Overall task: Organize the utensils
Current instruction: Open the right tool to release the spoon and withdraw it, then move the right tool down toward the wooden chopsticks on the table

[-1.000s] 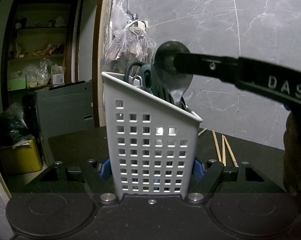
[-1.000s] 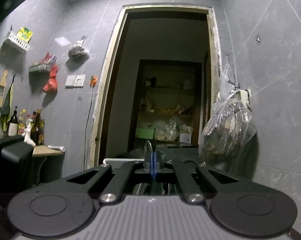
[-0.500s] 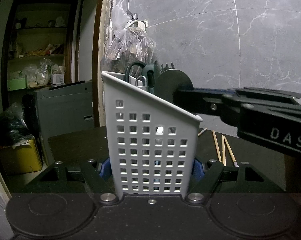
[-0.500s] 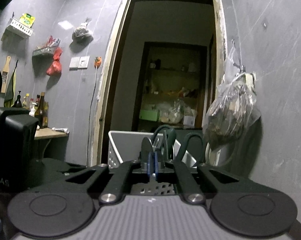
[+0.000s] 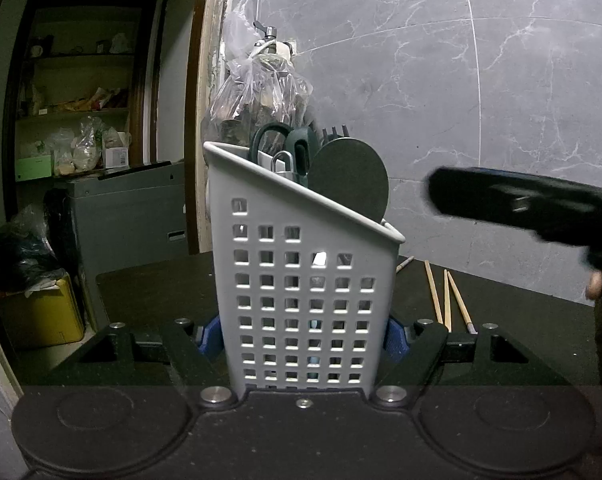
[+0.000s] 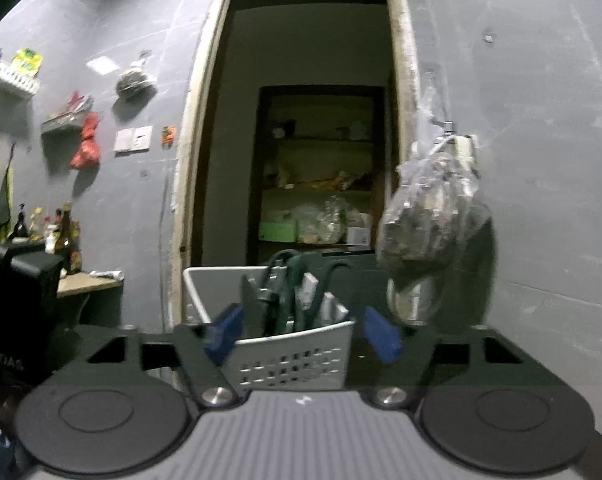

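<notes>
Left wrist view showed the grey perforated utensil holder (image 5: pixel 301 300) clamped at its base by the fingers of the left gripper (image 5: pixel 303 332), pressed against both side walls and held upright on the dark worktop (image 5: pixel 149 292), exactly as a second before. Inside it, green-handled scissors (image 5: pixel 269 140) were seen at the back and, further right, the round head of a metal spatula (image 5: pixel 349 180) was seen resting against the low rim, where a second earlier it had been pinched in the other tool's fingers above the holder. Right of that, the right gripper (image 5: pixel 521 204) was blurred and drawn clear of the holder, with three chopsticks (image 5: pixel 445 300) left lying on the worktop behind. In the right wrist view the right gripper (image 6: pixel 301 336) was seen opening, its blue pads (image 6: pixel 381 334) spread apart with nothing pressed between them. The spatula was therefore judged delivered, and the chopsticks appeared to be what remained to be stowed.
</notes>
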